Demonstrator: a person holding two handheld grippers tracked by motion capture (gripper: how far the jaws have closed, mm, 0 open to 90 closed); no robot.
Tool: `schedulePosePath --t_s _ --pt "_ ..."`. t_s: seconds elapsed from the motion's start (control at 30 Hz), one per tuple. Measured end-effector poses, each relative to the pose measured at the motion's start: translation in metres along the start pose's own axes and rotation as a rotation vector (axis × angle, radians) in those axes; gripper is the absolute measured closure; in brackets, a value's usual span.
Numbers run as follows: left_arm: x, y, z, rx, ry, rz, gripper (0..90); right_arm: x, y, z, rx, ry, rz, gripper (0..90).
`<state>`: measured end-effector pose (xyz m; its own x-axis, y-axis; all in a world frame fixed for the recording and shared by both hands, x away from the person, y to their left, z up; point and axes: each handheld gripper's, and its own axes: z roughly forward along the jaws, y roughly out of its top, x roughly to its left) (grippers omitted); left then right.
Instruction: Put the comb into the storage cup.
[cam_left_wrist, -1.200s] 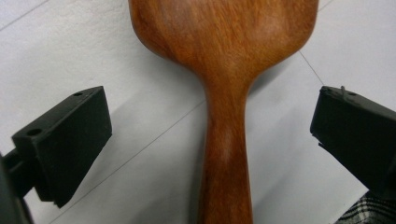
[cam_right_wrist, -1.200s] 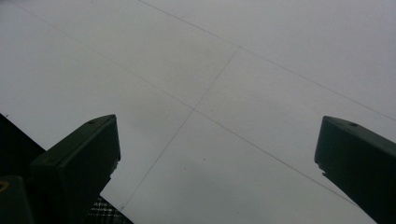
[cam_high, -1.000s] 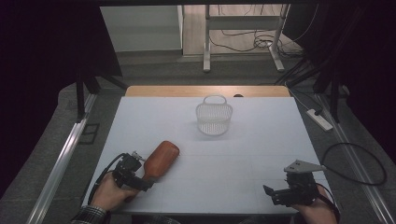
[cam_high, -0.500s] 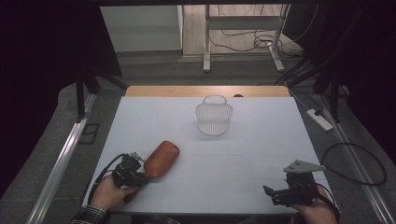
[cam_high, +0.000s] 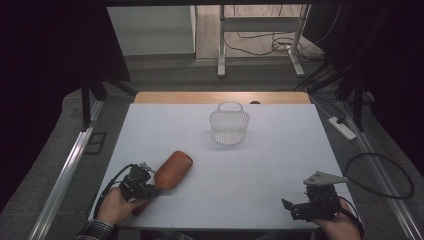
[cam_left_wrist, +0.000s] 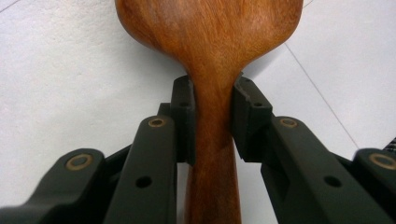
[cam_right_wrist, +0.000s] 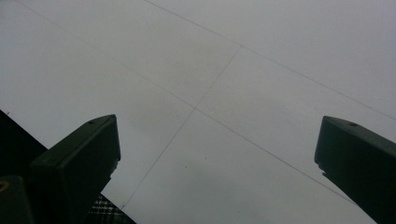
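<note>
A brown wooden spoon (cam_high: 173, 168) lies on the white table (cam_high: 280, 150) at the front left, its broad head pointing away to the right. My left gripper (cam_high: 146, 183) has just been closing and is now shut on the spoon's narrow handle (cam_left_wrist: 212, 140), with both pads (cam_left_wrist: 186, 109) pressing its sides just below the head. A white mesh basket (cam_high: 229, 126) with a bail handle stands upright at the table's far middle. At the front right, my right gripper (cam_high: 292, 207) is open over bare table (cam_right_wrist: 217, 140), with nothing between its fingers.
The table's far edge is a wooden strip (cam_high: 220, 97). A metal rail (cam_high: 65, 170) runs along the floor at the left. A power strip (cam_high: 341, 127) and looped cable (cam_high: 380, 175) lie on the floor at the right.
The left gripper's jaws have closed onto the spoon's handle. The spoon, the basket and both hands have stayed where they were.
</note>
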<state>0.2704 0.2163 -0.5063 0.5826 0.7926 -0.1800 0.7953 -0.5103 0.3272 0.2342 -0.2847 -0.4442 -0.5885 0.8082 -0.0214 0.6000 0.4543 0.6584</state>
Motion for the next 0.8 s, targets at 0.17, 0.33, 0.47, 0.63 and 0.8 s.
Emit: schedulePosePath --t_s 0.17,0.33,0.47,0.63,0.8 --pt "-0.0015 0.0007 -0.0015 -0.012 0.010 0.000 72.4 -0.0001 0.0000 0.0000 0.000 0.001 0.000 0.5" --pt "-0.0014 0.0010 -0.0028 -0.021 0.005 -0.004 72.4 -0.0003 0.0000 0.0001 0.003 0.004 0.001 0.5" --pt "-0.0019 0.0012 -0.0034 -0.032 0.001 -0.006 72.4 -0.0004 0.0001 0.0001 0.004 0.004 0.002 0.5" --pt "-0.0028 0.0019 -0.0057 -0.052 -0.009 -0.003 72.4 -0.0004 0.0000 0.0001 0.004 0.005 0.003 0.5" --pt "-0.0041 0.0023 -0.0091 -0.086 -0.026 -0.002 72.4 -0.0004 0.0001 0.0002 0.004 0.004 0.002 0.5"
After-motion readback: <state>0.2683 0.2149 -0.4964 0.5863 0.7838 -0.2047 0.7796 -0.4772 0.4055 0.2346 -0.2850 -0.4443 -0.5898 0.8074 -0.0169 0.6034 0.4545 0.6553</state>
